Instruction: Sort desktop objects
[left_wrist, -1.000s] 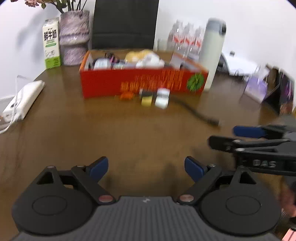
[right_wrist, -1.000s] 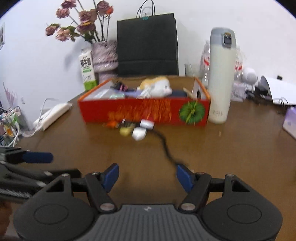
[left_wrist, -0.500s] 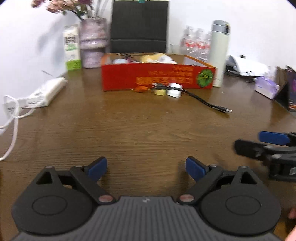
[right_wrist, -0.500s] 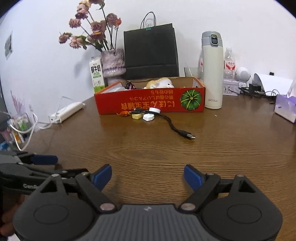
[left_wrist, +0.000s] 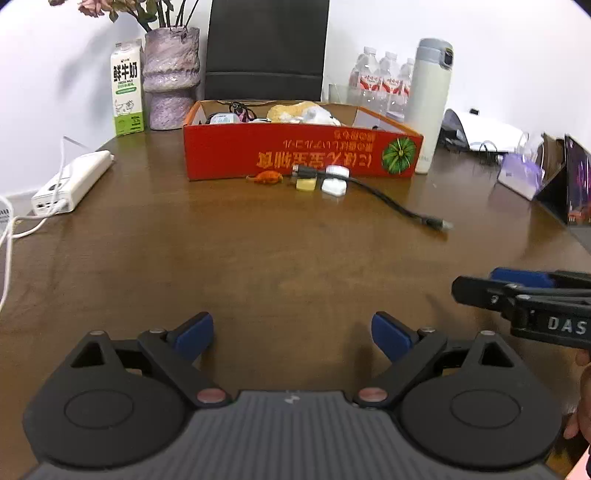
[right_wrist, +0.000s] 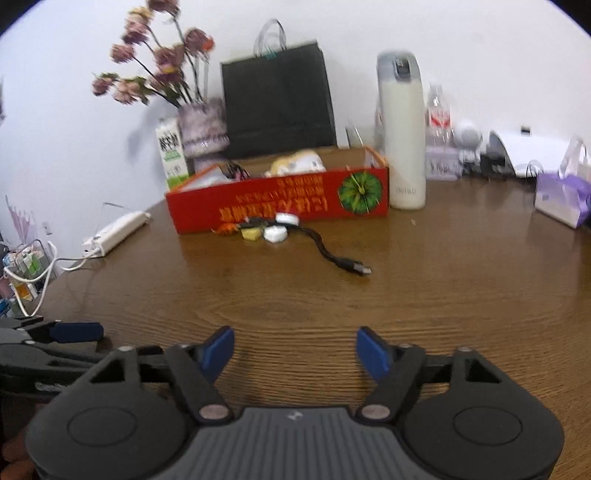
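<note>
The wooden tabletop (left_wrist: 258, 258) runs out of view at the near and right edges in both wrist views; the right wrist view is blurred, so small things there are hard to read. The red box (left_wrist: 295, 155) stands toward the far edge, its contents largely hidden behind its front wall; a pale soft lump and some dark cords show above the rim. The white flask (left_wrist: 430, 103) stands just beside the box's right end. Against the box's front wall lie a black cable (left_wrist: 388, 201), trailing toward the right edge, two white pieces (left_wrist: 334, 186), a yellow block (left_wrist: 306, 183) and an orange toy (left_wrist: 266, 178), close together. Between these and the near edge the wood is bare. The left gripper (left_wrist: 291, 334) hovers with jaws wide apart, nothing between them; the right gripper (right_wrist: 295, 350) has its jaws closing on empty air.
</note>
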